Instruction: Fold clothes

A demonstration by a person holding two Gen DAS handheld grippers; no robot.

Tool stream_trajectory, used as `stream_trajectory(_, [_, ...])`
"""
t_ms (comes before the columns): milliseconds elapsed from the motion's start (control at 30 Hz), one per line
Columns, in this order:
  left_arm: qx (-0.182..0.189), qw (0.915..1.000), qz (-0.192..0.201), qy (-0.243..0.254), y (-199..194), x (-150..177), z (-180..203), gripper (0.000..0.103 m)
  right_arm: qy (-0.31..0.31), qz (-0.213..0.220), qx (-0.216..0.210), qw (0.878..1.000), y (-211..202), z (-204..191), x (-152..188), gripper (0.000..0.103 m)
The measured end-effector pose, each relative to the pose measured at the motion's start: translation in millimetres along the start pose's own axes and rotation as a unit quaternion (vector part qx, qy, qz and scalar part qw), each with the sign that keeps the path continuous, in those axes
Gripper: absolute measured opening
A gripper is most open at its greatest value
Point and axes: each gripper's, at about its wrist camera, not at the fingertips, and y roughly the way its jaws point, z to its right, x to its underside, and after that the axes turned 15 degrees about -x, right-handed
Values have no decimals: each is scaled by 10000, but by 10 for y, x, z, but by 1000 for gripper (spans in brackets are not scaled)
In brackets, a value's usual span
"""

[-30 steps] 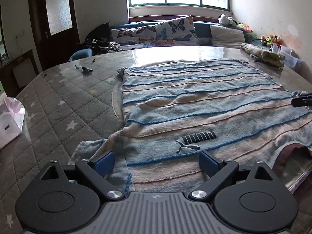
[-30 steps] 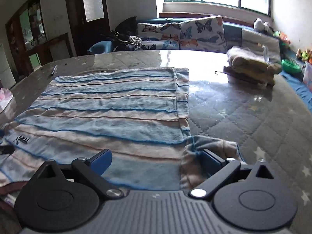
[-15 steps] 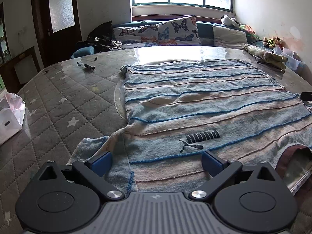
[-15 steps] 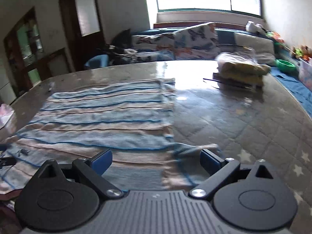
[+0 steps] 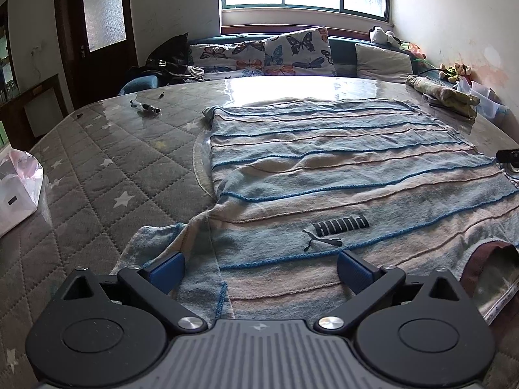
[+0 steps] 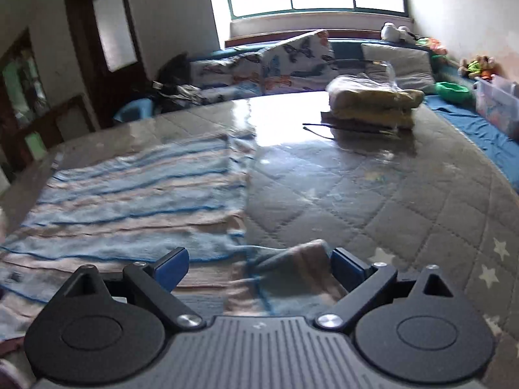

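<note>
Shirt (image 5: 340, 175) flat on table, sleeve btwn open left tool (image 5: 261, 272) pads.

Both tongs backed off
The left tongs (image 5: 261, 267) spread slightly wider; the right tongs (image 6: 259, 264) drifted right off the sweater (image 6: 136, 207).

In your left wrist view the shirt (image 5: 340, 175) lies flat across the middle of the table (image 5: 97, 175), its sleeve (image 5: 155, 246) spilling toward lower left. A pen (image 5: 145, 107) sits on the table at upper left, a bag (image 5: 16, 191) at the left edge, folded cloth (image 5: 441, 92) at upper right. Cushions (image 5: 266, 53) line the top, behind the table.
</note>
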Motion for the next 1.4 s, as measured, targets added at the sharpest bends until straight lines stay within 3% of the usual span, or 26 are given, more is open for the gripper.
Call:
stream_trajectory(200, [-24,10000,-21,1,-7,-2,3,102,-215,-29,-502,9985,178,-231,-28,96])
stream_trajectory(533, [3,10000,-12,-6,4,2,-15,103,-57,147,293,9994,127,61,23,93])
stream_trajectory(667, [-2,10000,-13,-9,4,2,-14,103,69,235,-103,9996,-1,-11,45,93])
stream_trajectory(800, [-8,10000,-16,-7,2,-3,-8,103,-80,-25,-351,9993,39,-104,122,93])
stream_trajectory(1133, [-6,10000,-14,-8,3,2,-11,103,30,31,220,9997,-197,17,217,93])
stream_trajectory(1300, [-13,10000,-22,-14,-1,4,-15,103,-79,106,-219,9997,-288,-148,329,93])
stream_trajectory(1400, [-16,10000,-25,-5,0,4,-15,103,-41,8,-107,9999,-266,-103,414,94])
